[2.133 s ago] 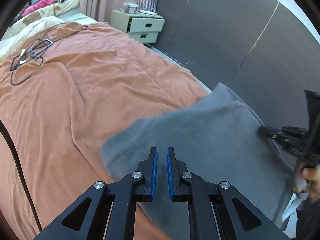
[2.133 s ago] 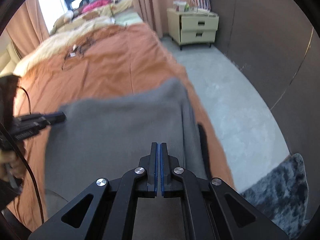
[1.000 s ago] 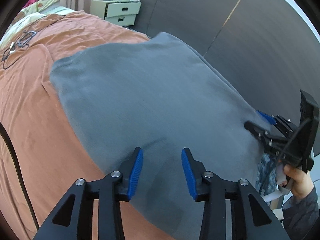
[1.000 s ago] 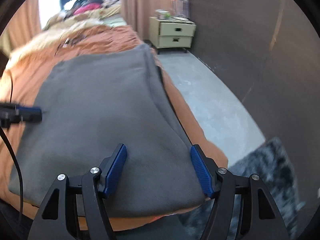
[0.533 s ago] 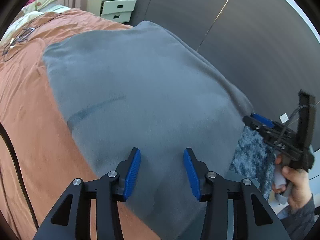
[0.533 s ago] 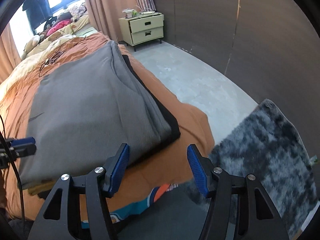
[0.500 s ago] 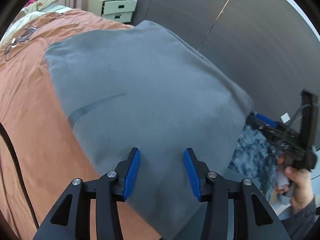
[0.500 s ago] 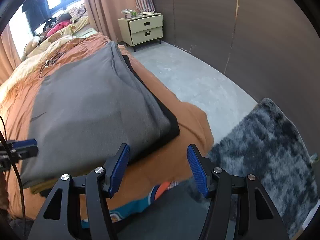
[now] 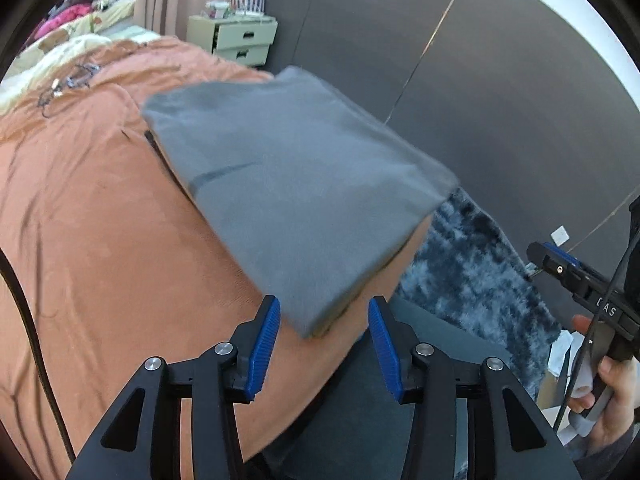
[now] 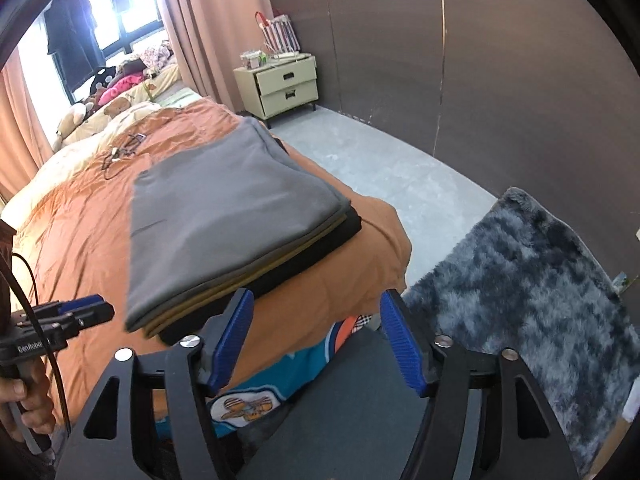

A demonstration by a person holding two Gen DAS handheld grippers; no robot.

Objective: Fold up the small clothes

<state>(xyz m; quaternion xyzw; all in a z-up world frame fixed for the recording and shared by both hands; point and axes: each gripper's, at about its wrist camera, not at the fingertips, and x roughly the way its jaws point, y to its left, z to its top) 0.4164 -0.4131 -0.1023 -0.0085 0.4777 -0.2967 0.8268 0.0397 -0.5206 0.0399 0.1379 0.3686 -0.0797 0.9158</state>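
A folded grey garment (image 9: 288, 184) lies flat on top of a stack of folded clothes at the corner of the orange bed (image 9: 92, 216). In the right wrist view the grey garment (image 10: 224, 208) tops an olive layer and a black one (image 10: 320, 248). My left gripper (image 9: 323, 344) is open and empty, just short of the stack's near corner. My right gripper (image 10: 316, 340) is open and empty, back from the stack's near edge. The left gripper also shows in the right wrist view (image 10: 84, 312), and the right one in the left wrist view (image 9: 560, 264).
A dark shaggy rug (image 10: 532, 280) lies on the grey floor to the right of the bed. A cream nightstand (image 10: 284, 84) stands by the dark wall. Cables (image 9: 60, 88) lie on the far bedspread. A cartoon-print sheet (image 10: 260, 384) shows below the bed's edge.
Both grippers were shut on the grey garment and carried it onto the stack. They then opened, let it go and pulled back toward the bed's near edge.
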